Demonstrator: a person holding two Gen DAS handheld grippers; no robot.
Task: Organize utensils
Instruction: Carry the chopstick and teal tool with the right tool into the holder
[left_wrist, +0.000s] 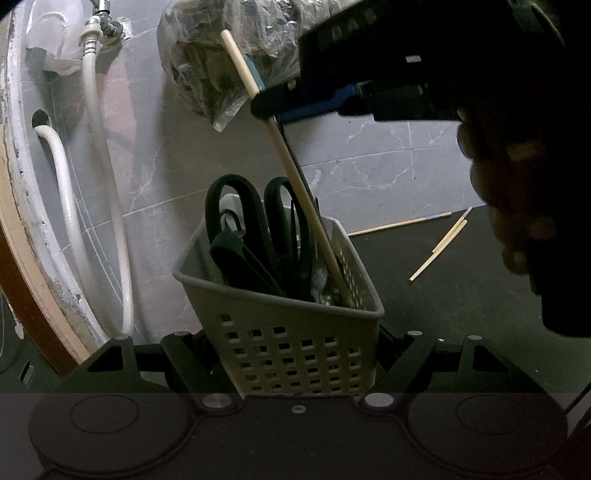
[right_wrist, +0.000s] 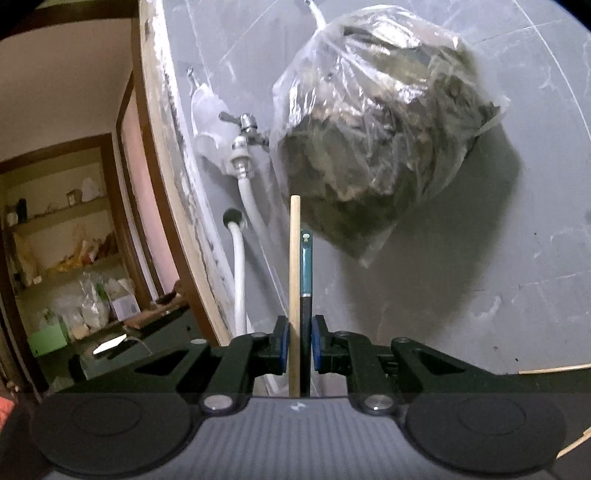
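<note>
While the left gripper (left_wrist: 295, 365) clasps the grey perforated plastic utensil basket (left_wrist: 280, 317) by its lower side walls, its jaws closed against the basket on either side, the right gripper (right_wrist: 299, 349) is closed on two long things at once: a pale wooden chopstick (right_wrist: 294, 280) and a dark slim utensil with a teal handle end (right_wrist: 306, 258). Both stand side by side between the blue pads (right_wrist: 282, 347), the chopstick against the left pad, the dark utensil against the right one, and both run well past the jaws towards the grey marbled wall tiles (right_wrist: 480, 277).

In the left wrist view the right gripper (left_wrist: 264, 107) comes in from the upper right, above the basket, and the chopstick (left_wrist: 295, 173) slants down from it with its lower end inside the basket, near the right-hand wall. The dark utensil lies just behind it, mostly hidden. Black-handled scissors (left_wrist: 255, 221) already stand in the basket, handles up, with some metal cutlery (left_wrist: 321, 280) low inside.

Three more pale chopsticks (left_wrist: 439, 245) lie loose on the dark counter (left_wrist: 461, 314), near its back edge by the wall, well apart from the basket. A clear plastic bag of dark contents (right_wrist: 384, 136) hangs on the wall beside a metal tap with a white hose (right_wrist: 243, 147).
</note>
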